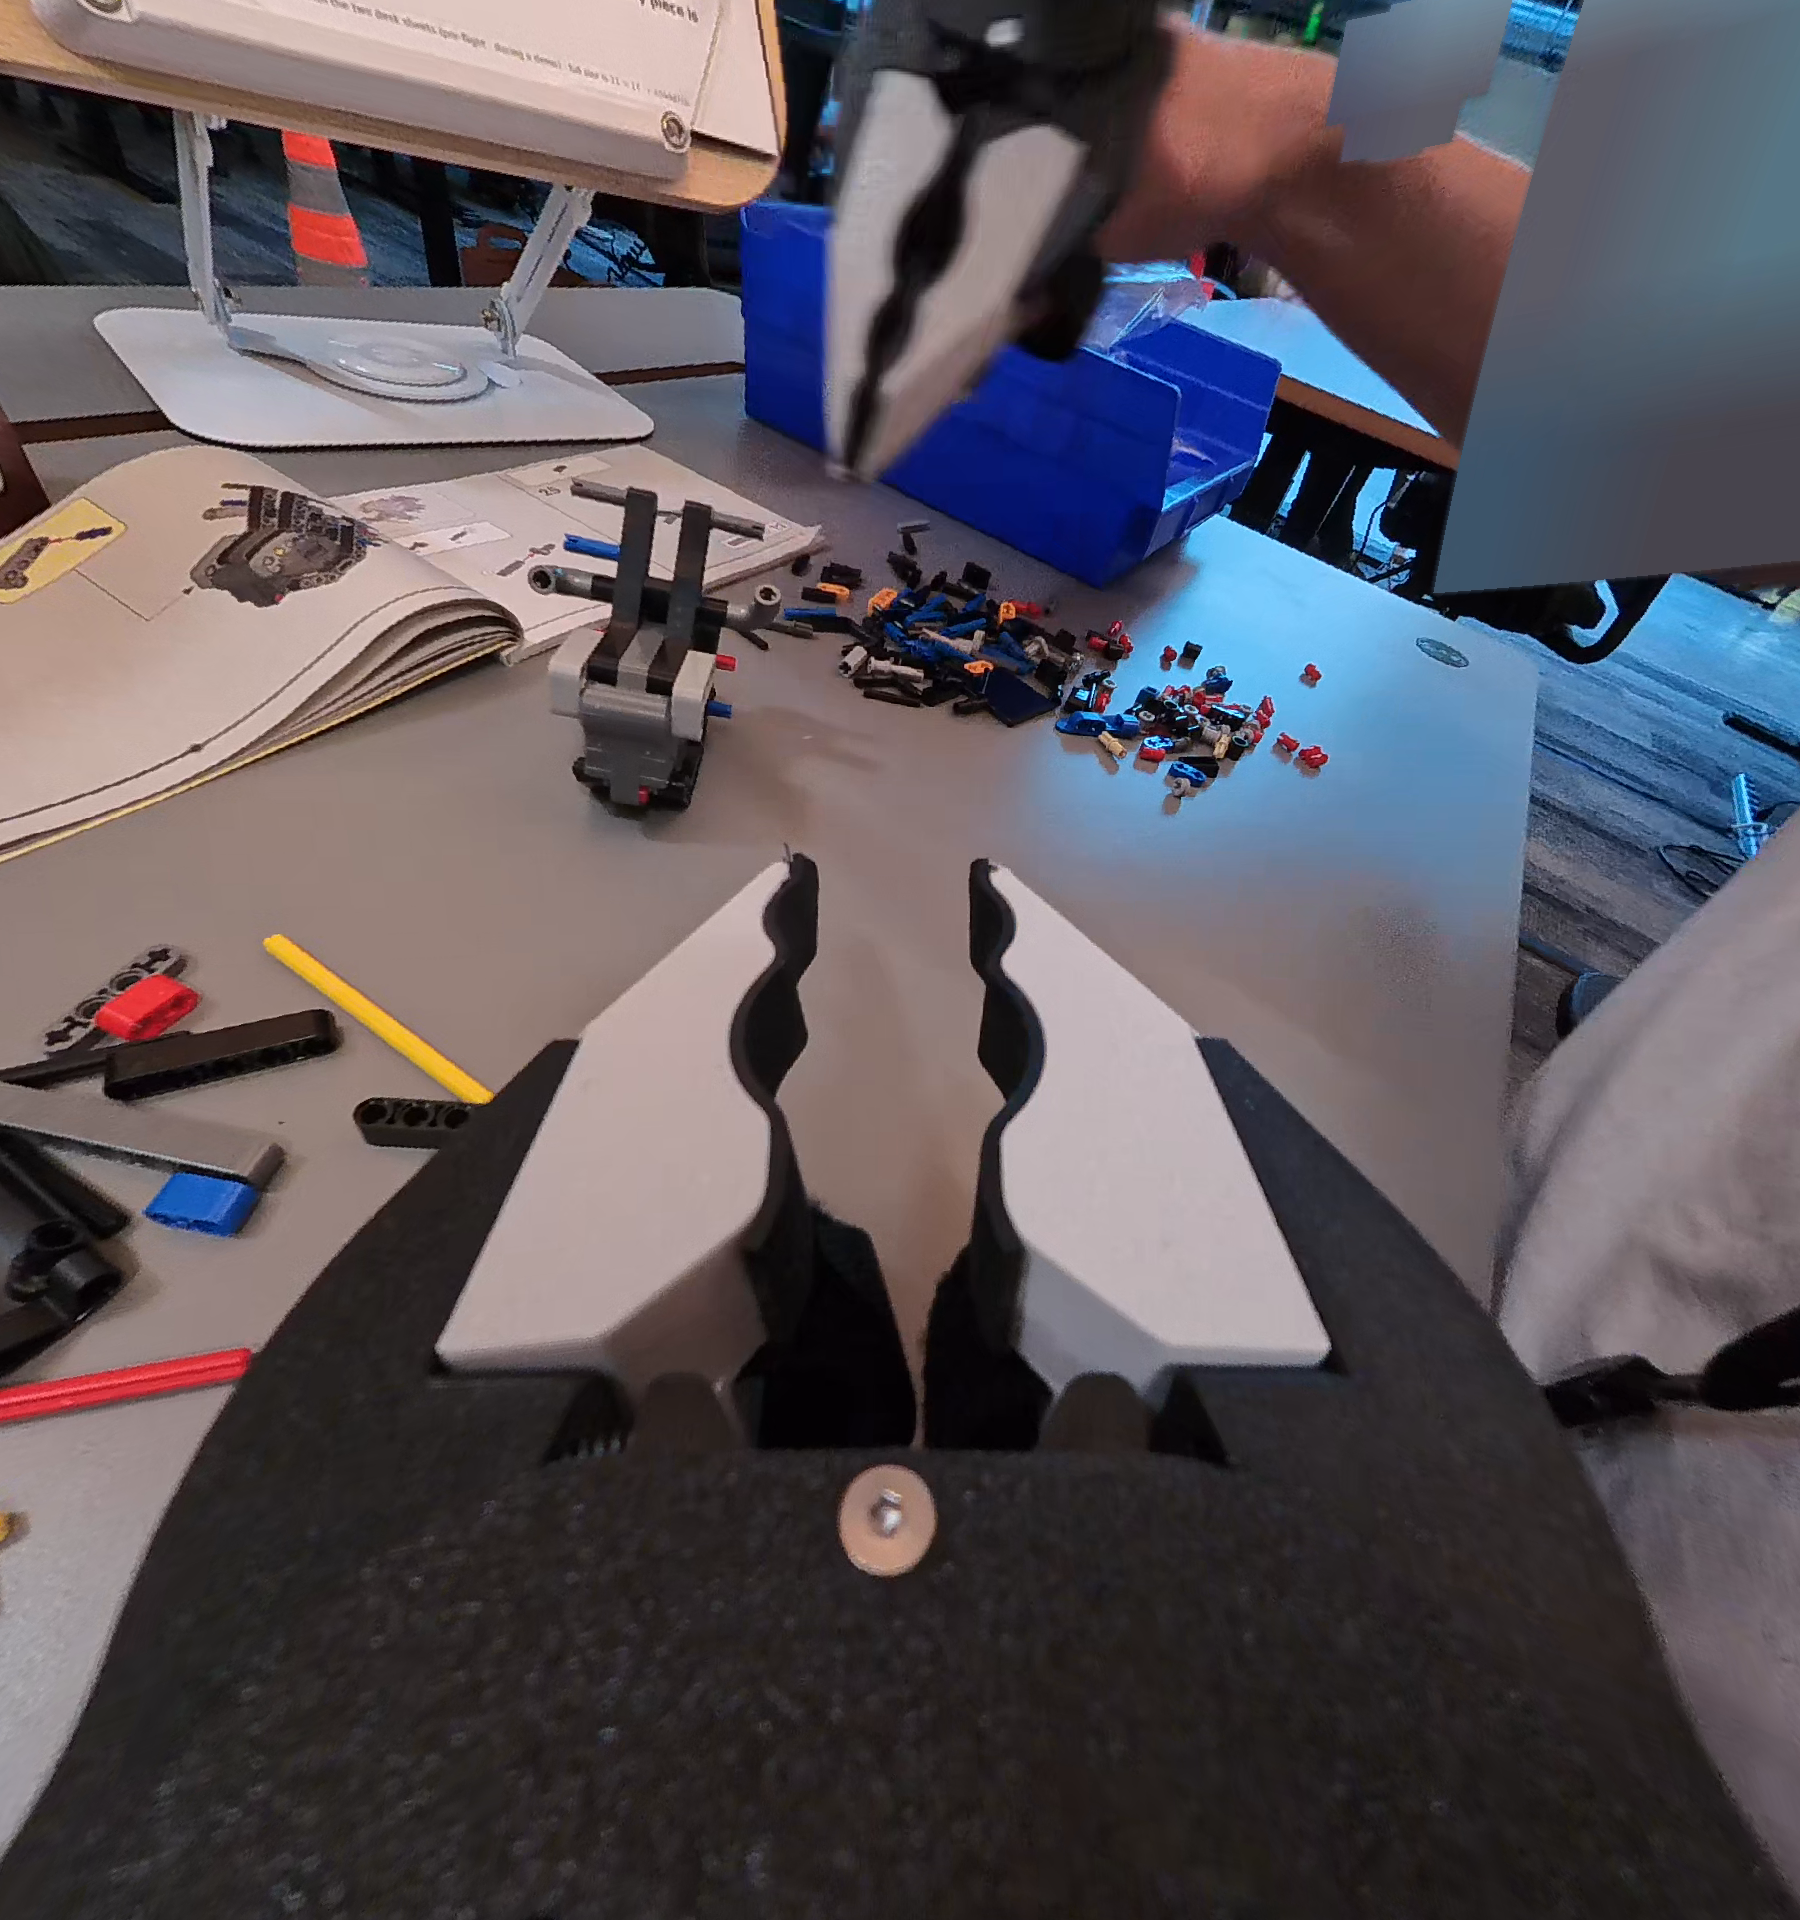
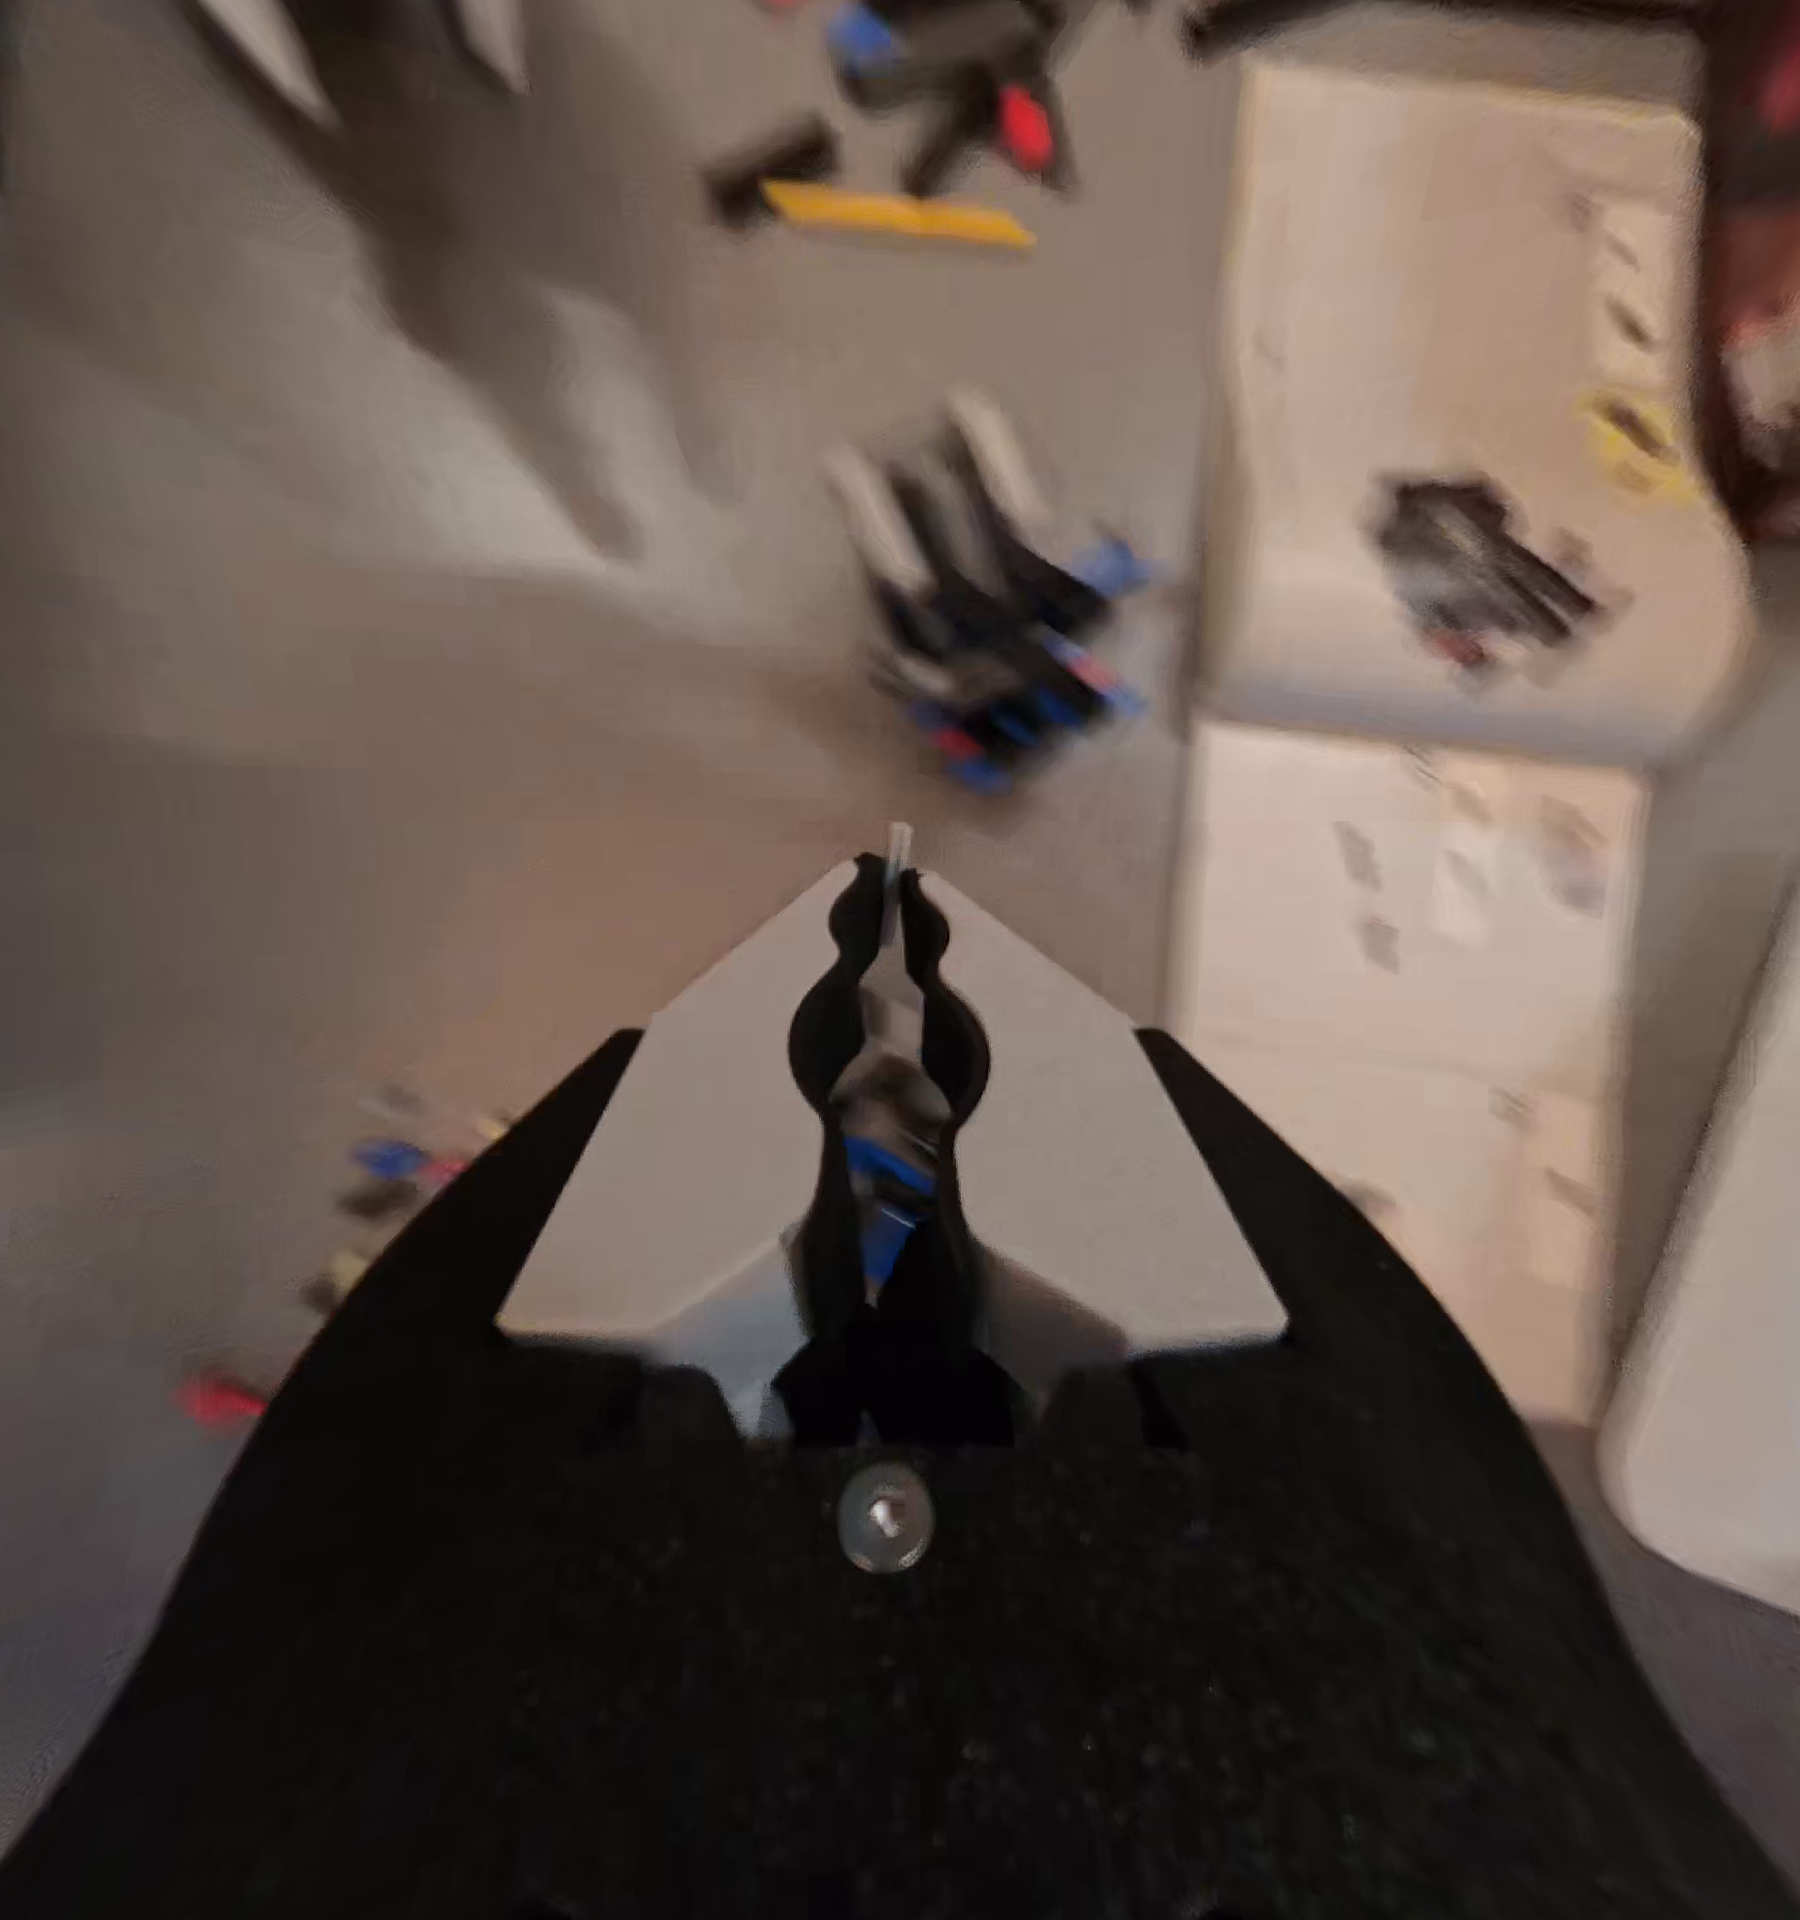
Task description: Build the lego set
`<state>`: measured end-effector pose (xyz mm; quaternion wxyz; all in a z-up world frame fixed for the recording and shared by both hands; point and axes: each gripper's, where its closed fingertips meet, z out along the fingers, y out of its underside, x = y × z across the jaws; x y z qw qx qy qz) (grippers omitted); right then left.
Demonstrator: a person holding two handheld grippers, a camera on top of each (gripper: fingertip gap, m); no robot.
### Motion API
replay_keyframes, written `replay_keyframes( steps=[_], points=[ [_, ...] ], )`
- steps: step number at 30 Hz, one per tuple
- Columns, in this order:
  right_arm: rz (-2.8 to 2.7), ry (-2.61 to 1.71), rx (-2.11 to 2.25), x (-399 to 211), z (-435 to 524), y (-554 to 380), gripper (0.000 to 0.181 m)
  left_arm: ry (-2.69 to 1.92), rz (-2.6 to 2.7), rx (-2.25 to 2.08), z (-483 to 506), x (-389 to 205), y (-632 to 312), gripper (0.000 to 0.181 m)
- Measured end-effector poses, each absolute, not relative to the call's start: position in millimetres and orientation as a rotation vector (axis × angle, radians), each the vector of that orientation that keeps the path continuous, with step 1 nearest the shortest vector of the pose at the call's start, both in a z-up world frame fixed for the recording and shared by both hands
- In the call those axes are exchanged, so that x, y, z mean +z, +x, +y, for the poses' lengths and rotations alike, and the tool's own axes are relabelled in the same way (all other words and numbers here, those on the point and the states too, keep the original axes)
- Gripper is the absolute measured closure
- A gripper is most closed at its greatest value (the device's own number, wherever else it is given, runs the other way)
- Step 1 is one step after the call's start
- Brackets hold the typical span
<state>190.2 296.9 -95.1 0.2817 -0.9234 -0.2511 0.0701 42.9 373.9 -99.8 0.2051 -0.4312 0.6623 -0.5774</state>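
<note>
A partly built grey and black lego assembly point(image 1: 647, 665) stands upright on the grey table point(image 1: 979, 810), ahead of my left gripper point(image 1: 891, 868), which is open and empty a short way in front of it. My right gripper point(image 1: 854, 462) hangs above and behind the assembly with its jaws closed. In the blurred right wrist view my right gripper point(image 2: 888, 868) is shut on a small thin pale piece point(image 2: 897, 840) that pokes out of the tips, above the assembly point(image 2: 989, 613). A pile of small black, blue and red pieces point(image 1: 1031, 665) lies to the right of the assembly.
An open instruction booklet point(image 1: 252, 623) lies left of the assembly, with a white stand point(image 1: 356, 364) behind it and a blue bin point(image 1: 1062, 436) at the back right. Black beams point(image 1: 221, 1055), a yellow axle point(image 1: 376, 1018) and a red axle point(image 1: 96, 1387) lie at left. The table edge point(image 1: 1524, 935) is at right. One gripper's finger ends stand about 20 cm off the other's. My left tips are roughly 15 cm from the red axle point(image 1: 96, 1387).
</note>
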Motion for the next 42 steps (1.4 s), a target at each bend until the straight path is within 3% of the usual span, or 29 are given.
replay_keyframes(
  steps=[4, 8, 19, 32, 36, 42],
  points=[
    [-0.772, -2.424, 0.343, -119.9, 288.8, 63.8, 0.179, -1.203, 1.867, -1.59, 372.1, -102.6, 43.4, 0.154],
    [-0.799, -2.417, 0.402, -144.0, 293.6, 24.9, 0.179, -1.199, 1.885, -1.574, 370.4, -104.5, 43.0, 0.154],
    [-0.868, -2.508, 0.117, -170.8, 291.6, 51.1, 0.178, -1.189, 1.897, -1.58, 368.2, -104.4, 41.0, 0.154],
    [-0.848, -2.5, 0.137, -176.0, 284.1, 53.8, 0.178, -1.229, 1.929, -1.583, 367.3, -109.4, 43.1, 0.154],
    [-0.819, -2.47, 0.149, -174.5, 288.4, 51.9, 0.152, -1.233, 1.926, -1.587, 367.8, -109.4, 43.3, 0.154],
    [-0.648, -2.397, 0.02, -139.9, 280.7, 78.7, 0.145, -1.227, 1.921, -1.592, 368.0, -108.4, 42.7, 0.154]
  ],
)
